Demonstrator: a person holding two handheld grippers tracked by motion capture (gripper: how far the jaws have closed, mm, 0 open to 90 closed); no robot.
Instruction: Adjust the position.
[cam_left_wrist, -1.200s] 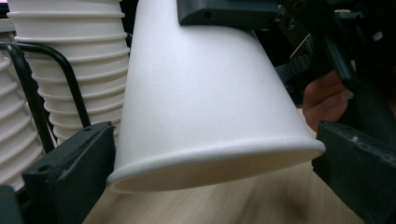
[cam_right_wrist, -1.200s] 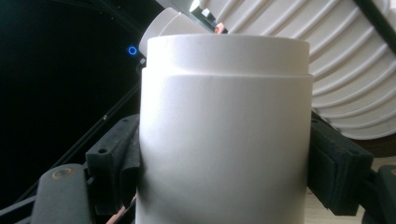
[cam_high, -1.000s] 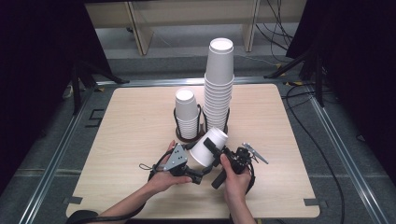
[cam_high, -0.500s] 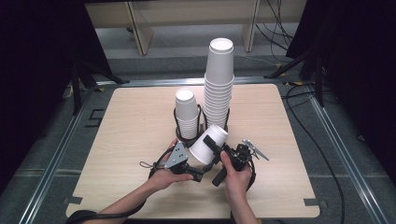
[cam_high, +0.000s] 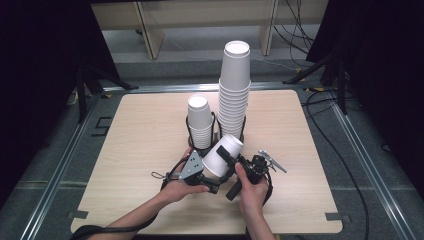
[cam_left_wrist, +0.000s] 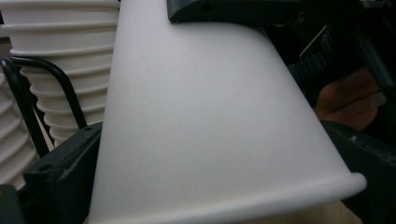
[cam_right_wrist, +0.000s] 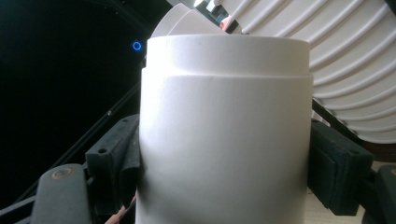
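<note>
A white paper cup (cam_high: 221, 154) hangs tilted above the near middle of the wooden table (cam_high: 140, 145), its base pointing up and away, its open rim toward the person. In the right gripper view the cup (cam_right_wrist: 224, 135) shows as two nested cups, a second rim ledge just under the base. The right gripper (cam_high: 239, 165) clamps it: its black pads press both sides of the cup wall in the right gripper view. The left gripper (cam_high: 207, 176) meets the same cup from the left; in the left gripper view the cup (cam_left_wrist: 210, 126) sits between its two black jaws, which touch the wall near the rim, so it too grips the cup. The left hand (cam_high: 179, 189) and right hand (cam_high: 251, 192) hold the tools side by side at the near edge.

Just beyond the cup stand two upturned stacks in a black wire holder (cam_high: 216, 131): a short stack (cam_high: 200, 122) on the left and a tall stack (cam_high: 235, 90) on the right. The held cup's base lies near the foot of the tall stack. Past the table's far edge, the legs of wooden furniture (cam_high: 145, 25) stand on the grey floor, with cables (cam_high: 320, 107) trailing at the right.
</note>
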